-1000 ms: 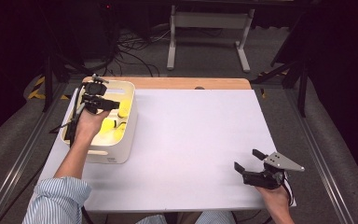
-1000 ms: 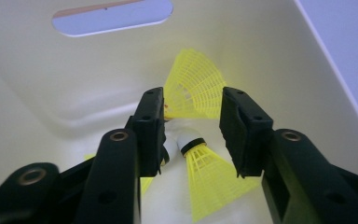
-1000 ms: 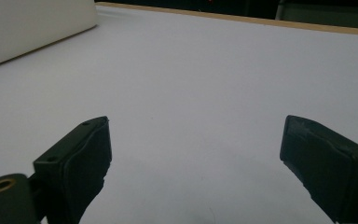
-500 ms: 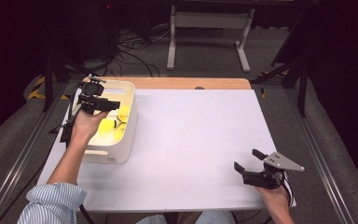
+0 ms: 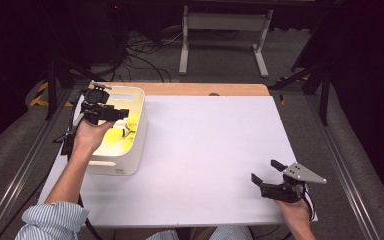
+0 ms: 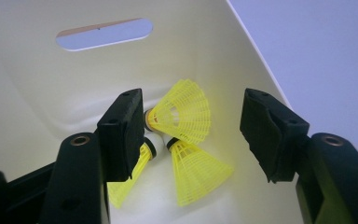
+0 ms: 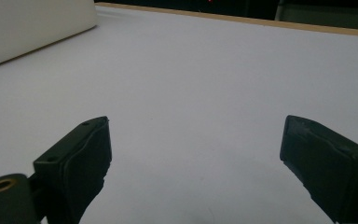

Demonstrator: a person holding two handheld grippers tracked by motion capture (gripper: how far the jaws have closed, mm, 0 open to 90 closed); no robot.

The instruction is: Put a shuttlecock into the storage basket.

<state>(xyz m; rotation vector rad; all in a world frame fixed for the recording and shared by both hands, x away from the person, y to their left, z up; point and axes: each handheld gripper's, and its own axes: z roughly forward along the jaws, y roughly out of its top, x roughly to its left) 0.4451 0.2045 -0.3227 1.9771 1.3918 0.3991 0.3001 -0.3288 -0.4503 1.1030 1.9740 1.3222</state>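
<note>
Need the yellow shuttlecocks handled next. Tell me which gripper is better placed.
Left. The left gripper hangs in the cream bin, jaws just opened, directly above the yellow shuttlecocks. The right gripper sits open, far across the table.

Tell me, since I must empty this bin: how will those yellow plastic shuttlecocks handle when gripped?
The yellow plastic shuttlecocks in the cream plastic bin look very light, being mostly open mesh. The thin skirts would probably flex or crumple under squeezing jaws; the small white caps seem firmer. Being cone-shaped, they would likely roll in a curve if nudged.

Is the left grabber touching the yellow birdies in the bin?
Apart. In the left gripper view, the left gripper has just been opening, and the shuttlecocks lie below its jaws in the bin.
</note>
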